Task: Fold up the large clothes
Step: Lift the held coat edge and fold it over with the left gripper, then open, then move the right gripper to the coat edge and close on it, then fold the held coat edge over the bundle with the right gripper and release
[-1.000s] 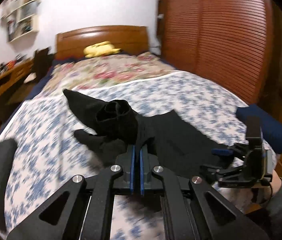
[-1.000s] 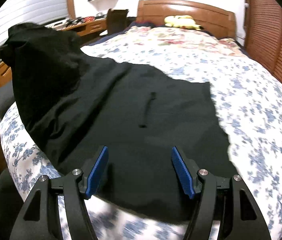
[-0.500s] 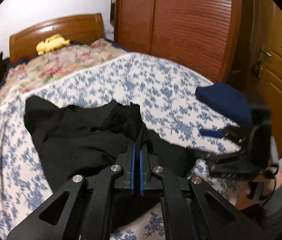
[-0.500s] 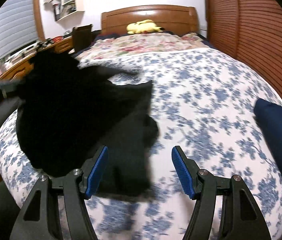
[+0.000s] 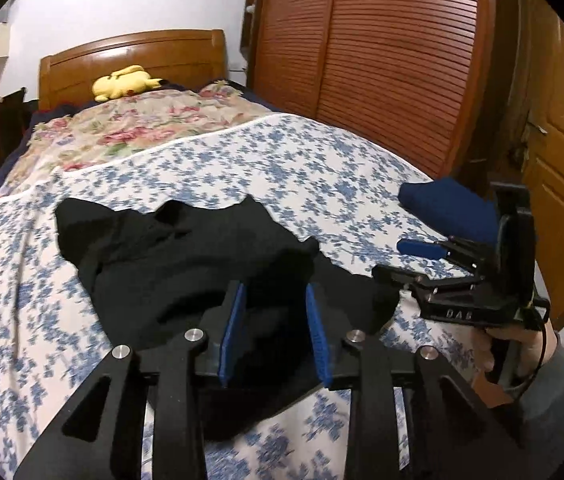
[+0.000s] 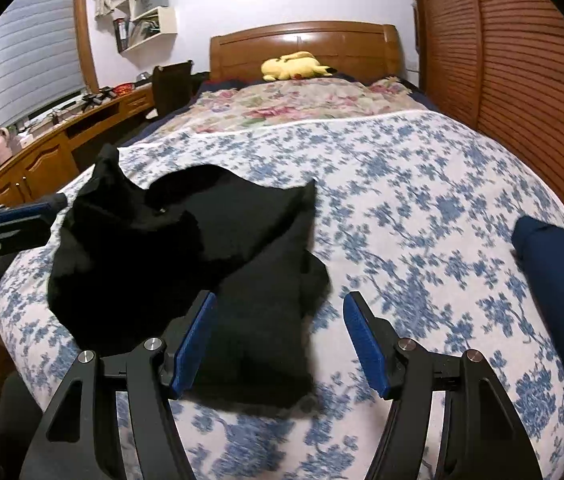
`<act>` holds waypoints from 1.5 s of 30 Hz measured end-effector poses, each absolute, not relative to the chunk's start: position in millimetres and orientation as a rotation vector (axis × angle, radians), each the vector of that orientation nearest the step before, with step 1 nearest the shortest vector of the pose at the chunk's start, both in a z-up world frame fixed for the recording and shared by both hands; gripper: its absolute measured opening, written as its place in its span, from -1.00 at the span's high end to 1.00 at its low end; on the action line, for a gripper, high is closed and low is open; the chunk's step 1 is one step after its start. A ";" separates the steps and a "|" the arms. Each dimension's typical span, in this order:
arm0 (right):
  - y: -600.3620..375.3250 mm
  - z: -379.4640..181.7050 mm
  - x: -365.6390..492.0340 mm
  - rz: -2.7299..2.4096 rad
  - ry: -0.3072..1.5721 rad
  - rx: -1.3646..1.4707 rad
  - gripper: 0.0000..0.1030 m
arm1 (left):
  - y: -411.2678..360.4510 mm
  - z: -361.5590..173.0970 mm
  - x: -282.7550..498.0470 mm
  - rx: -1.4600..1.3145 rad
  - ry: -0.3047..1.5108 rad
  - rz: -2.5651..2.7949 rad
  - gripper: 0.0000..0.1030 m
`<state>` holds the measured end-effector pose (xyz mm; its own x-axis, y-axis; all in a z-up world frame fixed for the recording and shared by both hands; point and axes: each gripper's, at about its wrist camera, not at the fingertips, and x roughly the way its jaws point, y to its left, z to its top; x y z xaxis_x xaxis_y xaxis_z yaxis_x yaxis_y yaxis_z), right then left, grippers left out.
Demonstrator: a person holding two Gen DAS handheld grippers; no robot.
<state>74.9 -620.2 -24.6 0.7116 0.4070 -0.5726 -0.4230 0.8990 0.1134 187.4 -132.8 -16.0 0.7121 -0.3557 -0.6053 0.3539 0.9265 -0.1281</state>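
Note:
A black garment [image 5: 185, 256] lies folded over in a loose heap on the blue-flowered bed sheet [image 5: 322, 168]. My left gripper [image 5: 275, 292] hovers over its near edge. The jaws are opening, and the cloth lies under and between them without the pads pressing on it. In the right wrist view the same garment [image 6: 221, 232] spreads from the middle to the left, and my right gripper [image 6: 279, 300] stands open above its right corner with nothing gripped. The right gripper [image 5: 398, 262] also shows in the left wrist view, held by a hand [image 5: 494, 356] right of the garment.
A folded navy item [image 5: 450, 208] lies at the bed's right edge. A yellow plush toy [image 6: 294, 66] rests by the wooden headboard, with a flowered blanket [image 6: 282, 104] below it. A slatted wardrobe [image 5: 382, 60] stands on the right and a wooden desk [image 6: 41, 152] on the left.
My left gripper was shut on the garment's edge and carried it across; now its jaws have parted and the garment lies on the bed. The right gripper stayed open.

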 end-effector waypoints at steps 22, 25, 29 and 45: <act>-484.0 44.2 112.9 0.753 0.571 -0.143 -0.31 | 19.4 -23.5 123.2 -0.085 0.635 -0.155 -0.22; -437.7 51.7 126.8 0.813 0.609 -0.211 -0.31 | 43.7 -26.9 113.3 -0.109 0.637 -0.124 -0.22; -396.9 49.8 141.0 0.829 0.660 -0.311 -0.31 | 69.1 -30.1 101.6 -0.130 0.635 -0.094 -0.22; -348.1 36.9 149.6 0.804 0.819 -0.529 -0.12 | 105.3 -43.0 81.9 -0.176 0.631 -0.062 -0.22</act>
<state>149.6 -348.1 36.9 0.4242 0.4172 -0.8037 -0.7958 0.5952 -0.1111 81.9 105.3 -43.0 0.8062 -0.1109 -0.5812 0.0037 0.9832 -0.1826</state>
